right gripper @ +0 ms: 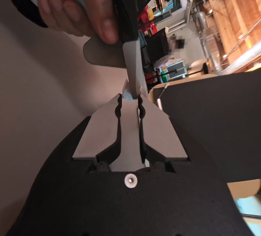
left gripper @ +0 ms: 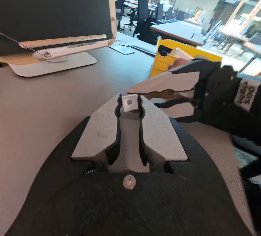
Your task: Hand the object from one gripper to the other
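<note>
White block (left gripper: pixel 129 104) held between the tips of the left gripper (left gripper: pixel 130 99) fingers above the grey counter (left gripper: pixel 56 102), with the right gripper (left gripper: pixel 141 96) fingers parted just beside it.

a white label (left gripper: pixel 246 95) with black lettering sits on the right gripper's (left gripper: pixel 139 102) black body; no other writing is legible.
</note>
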{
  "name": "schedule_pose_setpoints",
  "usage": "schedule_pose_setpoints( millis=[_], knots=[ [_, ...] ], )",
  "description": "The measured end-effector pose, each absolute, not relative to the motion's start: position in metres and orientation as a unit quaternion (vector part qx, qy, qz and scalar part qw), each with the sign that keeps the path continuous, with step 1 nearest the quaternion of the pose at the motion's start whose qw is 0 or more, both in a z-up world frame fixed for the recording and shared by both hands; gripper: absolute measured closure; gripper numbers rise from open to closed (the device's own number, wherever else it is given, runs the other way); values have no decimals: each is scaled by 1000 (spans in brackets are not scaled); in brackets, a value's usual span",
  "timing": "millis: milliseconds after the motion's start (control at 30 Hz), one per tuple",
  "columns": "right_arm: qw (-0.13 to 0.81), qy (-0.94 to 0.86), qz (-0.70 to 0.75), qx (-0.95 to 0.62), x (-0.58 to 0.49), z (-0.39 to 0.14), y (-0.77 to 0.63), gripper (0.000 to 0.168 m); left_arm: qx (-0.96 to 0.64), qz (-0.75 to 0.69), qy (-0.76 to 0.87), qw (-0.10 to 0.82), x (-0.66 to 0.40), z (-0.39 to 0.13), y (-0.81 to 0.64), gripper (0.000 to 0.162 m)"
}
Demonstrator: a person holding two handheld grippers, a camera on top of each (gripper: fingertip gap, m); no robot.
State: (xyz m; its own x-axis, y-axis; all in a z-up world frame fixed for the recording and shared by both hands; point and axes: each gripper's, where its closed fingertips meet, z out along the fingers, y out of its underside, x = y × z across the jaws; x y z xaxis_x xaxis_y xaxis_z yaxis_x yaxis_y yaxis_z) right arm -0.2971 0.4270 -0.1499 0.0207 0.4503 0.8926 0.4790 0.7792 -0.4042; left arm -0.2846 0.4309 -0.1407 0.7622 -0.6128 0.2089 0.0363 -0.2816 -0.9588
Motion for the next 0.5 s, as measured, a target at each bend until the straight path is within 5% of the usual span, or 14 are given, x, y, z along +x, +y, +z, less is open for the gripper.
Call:
schedule_pose_setpoints(
  millis=[100, 200, 500],
  knots=[
    [568, -706, 93, -412, -289, -166, 432, 155, -742, -123, 237, 615, -309, -138, 439, 141],
    [516, -665, 222, -492, -284, -164, 437, 142, -675, 30, 310, 669, -311, -118, 435, 141],
    [331, -508, 586, -538, -276, -121, 417, 141, -553, 205, 490, 642, -274, -135, 419, 141]
  ],
)
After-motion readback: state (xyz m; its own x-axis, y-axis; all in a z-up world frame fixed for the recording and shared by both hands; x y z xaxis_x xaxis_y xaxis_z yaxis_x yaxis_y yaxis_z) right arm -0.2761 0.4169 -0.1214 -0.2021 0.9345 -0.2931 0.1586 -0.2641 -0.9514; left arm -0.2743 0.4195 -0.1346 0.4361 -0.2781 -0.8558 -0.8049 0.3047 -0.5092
